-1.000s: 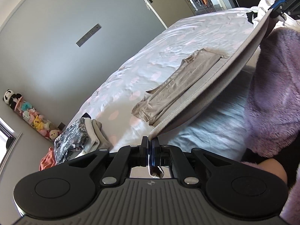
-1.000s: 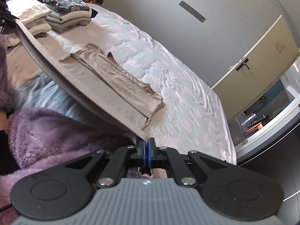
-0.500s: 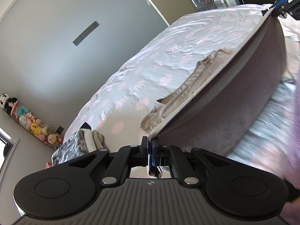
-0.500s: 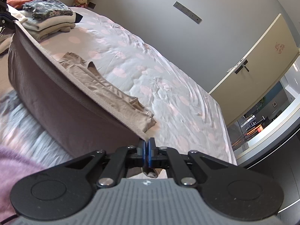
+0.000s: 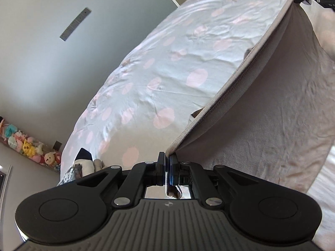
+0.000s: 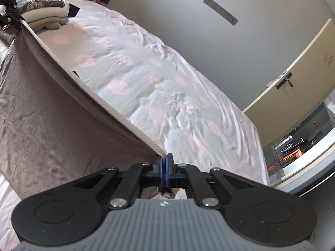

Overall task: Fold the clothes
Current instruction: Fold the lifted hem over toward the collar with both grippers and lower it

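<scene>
With folded clothes stacked at the bed's far corner, the left gripper and right gripper each pinch the taupe garment's hem, stretched above the bed's near edge, mid-fold and not yet laid down.

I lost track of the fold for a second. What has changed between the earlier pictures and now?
Both hand-held grippers, left and right, carried the taupe garment's hemmed edge forward over the bed. The cloth now hangs as a curtain, hiding its far half that lay flat, and the purple fleece sleeve has left view. Unchanged: both grips on the corners, nothing released, and the folded stack.
</scene>
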`<state>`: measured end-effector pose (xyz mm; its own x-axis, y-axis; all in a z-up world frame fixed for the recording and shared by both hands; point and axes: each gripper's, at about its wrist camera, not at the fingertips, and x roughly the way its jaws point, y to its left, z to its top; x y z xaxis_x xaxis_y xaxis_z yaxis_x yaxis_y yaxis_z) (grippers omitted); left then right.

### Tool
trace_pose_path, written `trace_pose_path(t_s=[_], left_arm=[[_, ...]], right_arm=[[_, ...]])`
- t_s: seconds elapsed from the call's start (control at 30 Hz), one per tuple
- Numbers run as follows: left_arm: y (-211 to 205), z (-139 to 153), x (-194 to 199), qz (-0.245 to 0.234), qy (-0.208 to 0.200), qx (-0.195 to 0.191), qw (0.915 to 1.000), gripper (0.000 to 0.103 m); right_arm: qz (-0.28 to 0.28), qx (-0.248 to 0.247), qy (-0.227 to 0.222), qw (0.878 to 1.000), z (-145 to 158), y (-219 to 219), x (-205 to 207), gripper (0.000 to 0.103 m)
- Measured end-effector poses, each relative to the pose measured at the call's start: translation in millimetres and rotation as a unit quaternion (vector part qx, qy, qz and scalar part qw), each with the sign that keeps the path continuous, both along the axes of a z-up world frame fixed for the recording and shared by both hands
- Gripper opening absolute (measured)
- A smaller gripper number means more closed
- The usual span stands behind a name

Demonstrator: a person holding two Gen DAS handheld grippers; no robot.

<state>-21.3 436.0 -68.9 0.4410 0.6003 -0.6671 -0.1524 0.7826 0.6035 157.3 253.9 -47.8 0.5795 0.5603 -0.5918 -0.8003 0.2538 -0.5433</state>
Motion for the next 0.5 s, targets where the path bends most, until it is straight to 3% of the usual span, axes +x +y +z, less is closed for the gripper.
trace_pose_path(t_s=[0.3,0.5], left_arm=[[69.9,-63.8,63.1,0.005,0.037,-0.063,0.9973,0.002],[103.9,-100.0,76.6,0.031,0.037,-0.119,0.9918,0.006]], right_arm=[[-0.009,-0.054,0.051,0.997,-75.2,75.0,66.8,0.004],[-0.018,-0.064,0.102,0.993,-116.8,102.9,96.4,0.004]])
